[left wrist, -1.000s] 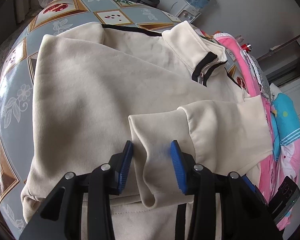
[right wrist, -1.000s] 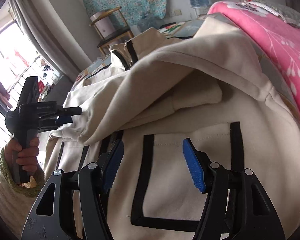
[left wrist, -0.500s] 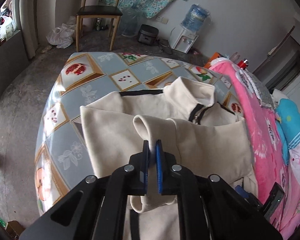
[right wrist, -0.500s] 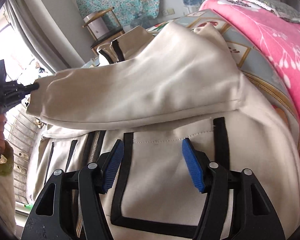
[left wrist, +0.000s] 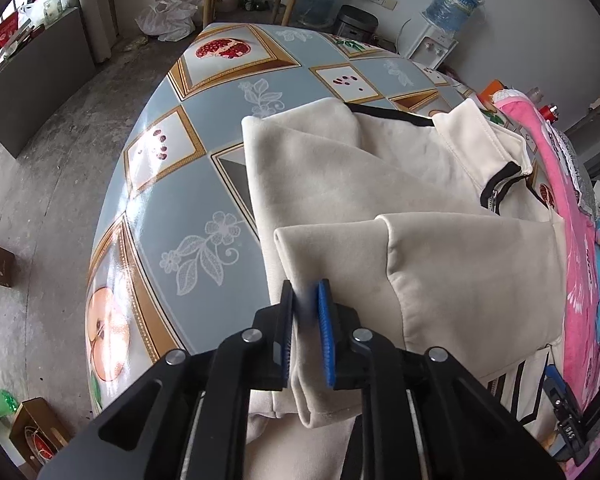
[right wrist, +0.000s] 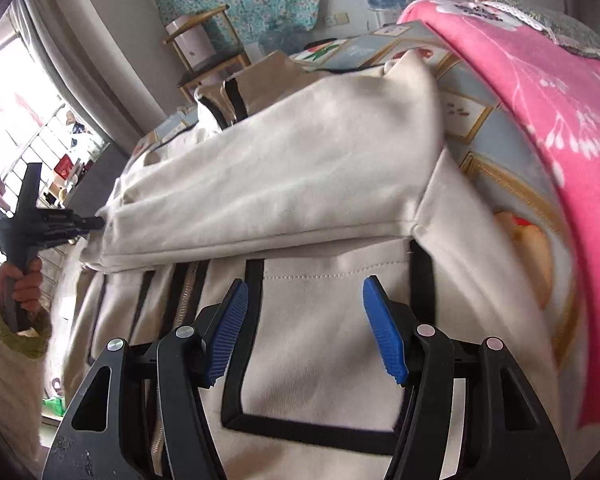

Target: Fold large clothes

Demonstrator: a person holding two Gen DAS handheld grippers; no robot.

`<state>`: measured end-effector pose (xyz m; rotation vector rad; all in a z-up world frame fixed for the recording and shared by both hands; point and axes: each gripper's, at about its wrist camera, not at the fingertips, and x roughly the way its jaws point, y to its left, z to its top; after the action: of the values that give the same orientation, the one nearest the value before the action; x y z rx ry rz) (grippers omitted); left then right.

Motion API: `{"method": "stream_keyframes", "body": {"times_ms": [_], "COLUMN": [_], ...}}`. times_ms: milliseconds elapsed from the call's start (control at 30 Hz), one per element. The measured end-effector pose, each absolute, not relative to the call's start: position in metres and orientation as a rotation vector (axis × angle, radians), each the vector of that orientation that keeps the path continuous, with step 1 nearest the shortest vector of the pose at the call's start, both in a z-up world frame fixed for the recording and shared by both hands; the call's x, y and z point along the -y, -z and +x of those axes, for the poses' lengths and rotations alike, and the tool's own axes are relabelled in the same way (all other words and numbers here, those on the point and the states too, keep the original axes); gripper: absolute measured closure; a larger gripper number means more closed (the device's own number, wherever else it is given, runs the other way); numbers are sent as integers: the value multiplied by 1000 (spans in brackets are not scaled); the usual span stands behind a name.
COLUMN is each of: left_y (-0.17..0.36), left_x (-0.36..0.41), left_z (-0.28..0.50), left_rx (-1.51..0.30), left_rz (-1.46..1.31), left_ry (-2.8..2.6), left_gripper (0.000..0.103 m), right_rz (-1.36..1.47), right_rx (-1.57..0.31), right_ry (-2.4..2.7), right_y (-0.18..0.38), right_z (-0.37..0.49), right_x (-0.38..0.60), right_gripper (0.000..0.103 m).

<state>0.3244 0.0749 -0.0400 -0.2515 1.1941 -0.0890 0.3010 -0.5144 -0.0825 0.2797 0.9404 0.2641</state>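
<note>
Jacket (left wrist: 380, 184) sleeve cuff (left wrist: 300, 256) sits between my left gripper (left wrist: 305, 304) (jaws easing apart) for folding across; right gripper (right wrist: 304, 320) gapes empty above.

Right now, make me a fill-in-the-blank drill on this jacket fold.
1. The left gripper has the jacket's ____ between its pads.
2. The jacket lies on a tablecloth printed with flowers and ____.
3. The right gripper hovers with its jaws ____ over the black-trimmed pocket.
4. The blanket beside the jacket is ____.

Missing words: sleeve; fruit; open; pink
</note>
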Motion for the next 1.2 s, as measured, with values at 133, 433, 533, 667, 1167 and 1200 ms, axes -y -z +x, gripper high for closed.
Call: {"method": "stream_keyframes", "body": {"times_ms": [133, 433, 533, 667, 1167, 1200], "left_y": [26, 33, 49, 50, 25, 24], "left_x": [-85, -33, -23, -22, -26, -24], "left_z": [314, 312, 312, 309, 296, 295], "left_rx": [-1109, -1083, -1087, -1065, -978, -977], "left_rz": [-221, -60, -4, 37, 24, 39], "left_ry": [34, 150, 138, 147, 194, 202], "left_gripper": [82, 82, 82, 82, 82, 80], "right_rz": [365, 544, 500, 439, 161, 134], "right_rx": [-903, -979, -995, -939, -806, -807], "right_ry": [-275, -120, -69, -50, 23, -26], "right_y": [47, 73, 91, 88, 40, 38], "right_z": [307, 428, 459, 459, 410, 401], "right_x": [546, 606, 606, 597, 557, 545], "right_gripper": [43, 53, 75, 98, 58, 58]}}
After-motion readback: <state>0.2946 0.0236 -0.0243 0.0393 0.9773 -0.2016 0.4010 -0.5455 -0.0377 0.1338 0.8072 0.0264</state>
